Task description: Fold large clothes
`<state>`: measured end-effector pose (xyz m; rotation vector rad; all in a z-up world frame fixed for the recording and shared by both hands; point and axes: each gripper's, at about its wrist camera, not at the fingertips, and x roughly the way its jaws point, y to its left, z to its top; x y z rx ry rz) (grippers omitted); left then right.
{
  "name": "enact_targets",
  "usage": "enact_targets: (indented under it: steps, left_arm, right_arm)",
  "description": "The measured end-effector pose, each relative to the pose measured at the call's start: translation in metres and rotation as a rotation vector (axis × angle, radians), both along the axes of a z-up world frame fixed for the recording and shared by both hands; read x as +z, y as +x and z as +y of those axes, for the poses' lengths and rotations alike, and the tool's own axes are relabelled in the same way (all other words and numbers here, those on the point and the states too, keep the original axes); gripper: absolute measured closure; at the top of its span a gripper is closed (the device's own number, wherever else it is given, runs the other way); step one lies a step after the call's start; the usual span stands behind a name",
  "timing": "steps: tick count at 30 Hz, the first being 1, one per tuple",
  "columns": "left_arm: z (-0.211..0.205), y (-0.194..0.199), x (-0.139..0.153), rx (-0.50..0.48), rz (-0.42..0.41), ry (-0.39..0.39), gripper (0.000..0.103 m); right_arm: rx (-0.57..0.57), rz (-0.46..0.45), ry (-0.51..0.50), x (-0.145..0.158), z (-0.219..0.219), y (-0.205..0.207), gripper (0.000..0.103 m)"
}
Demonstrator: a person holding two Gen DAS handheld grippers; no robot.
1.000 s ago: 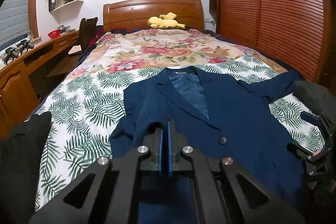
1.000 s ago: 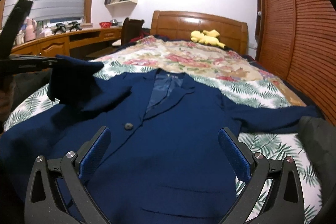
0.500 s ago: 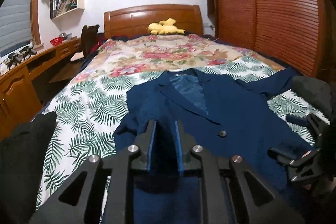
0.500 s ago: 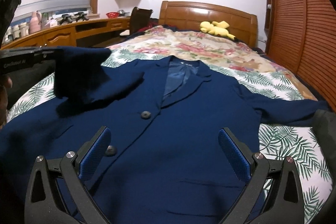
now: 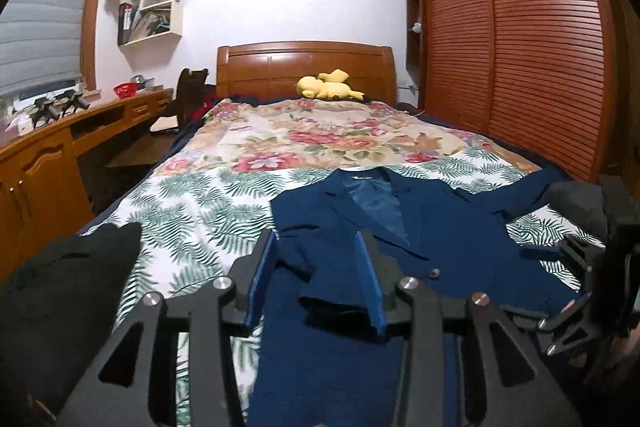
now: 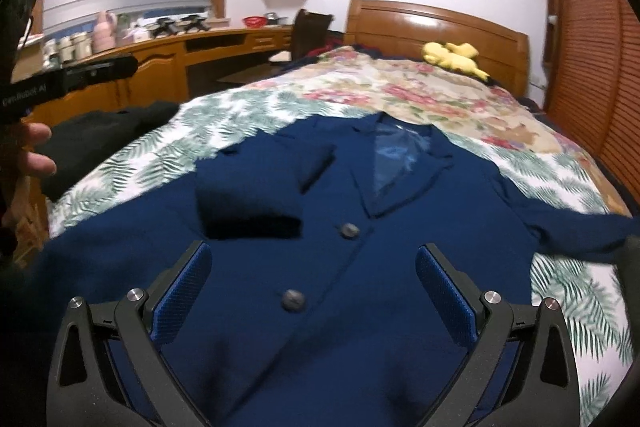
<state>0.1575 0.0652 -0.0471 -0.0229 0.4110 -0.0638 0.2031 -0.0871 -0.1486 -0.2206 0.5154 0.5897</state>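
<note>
A navy blazer (image 6: pixel 360 227) lies face up on the bed, collar towards the headboard. Its one sleeve (image 6: pixel 256 187) is folded across the chest; the other sleeve (image 6: pixel 580 227) stretches out to the right. My left gripper (image 5: pixel 316 243) hovers over the folded sleeve (image 5: pixel 320 267) with its jaws opening. The cloth shows between the blue pads, but they do not press on it. My right gripper (image 6: pixel 314 251) stands wide open above the blazer's buttons with nothing in it. The left gripper (image 6: pixel 60 79) also shows at the far left, held by a hand.
A black garment (image 5: pixel 60 287) lies on the bed's left edge and a dark grey one (image 5: pixel 576 199) at the right. The leaf-print sheet (image 5: pixel 192 207) gives way to a floral blanket and a yellow plush toy (image 5: pixel 328 89). A wooden desk (image 5: pixel 40 155) runs left, a slatted wardrobe (image 5: pixel 520 67) right.
My left gripper, shut on the sleeve a second ago, has opened, let it go and drawn back. The sleeve now rests folded on the chest. The right gripper shifted but stayed open.
</note>
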Motion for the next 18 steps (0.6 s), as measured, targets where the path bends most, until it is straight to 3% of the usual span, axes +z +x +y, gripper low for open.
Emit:
enact_targets:
  steps: [4, 7, 12, 18]
  left_arm:
    - [0.018, -0.017, 0.003, 0.087, -0.05, 0.052, 0.064]
    - [0.032, -0.026, 0.007, 0.115, -0.067, 0.039, 0.064]
    - [0.051, -0.033, 0.009, 0.134, -0.07, 0.02, 0.064]
    - [0.061, -0.04, 0.01, 0.141, -0.075, 0.004, 0.064]
  right_arm:
    - [0.079, 0.024, -0.008, 0.01, 0.035, 0.008, 0.005]
    - [0.115, 0.029, -0.043, 0.006, 0.063, 0.013, 0.009]
    - [0.174, 0.085, -0.14, -0.018, 0.113, 0.03, 0.018]
    - [0.159, 0.131, -0.202, -0.038, 0.14, 0.055, 0.031]
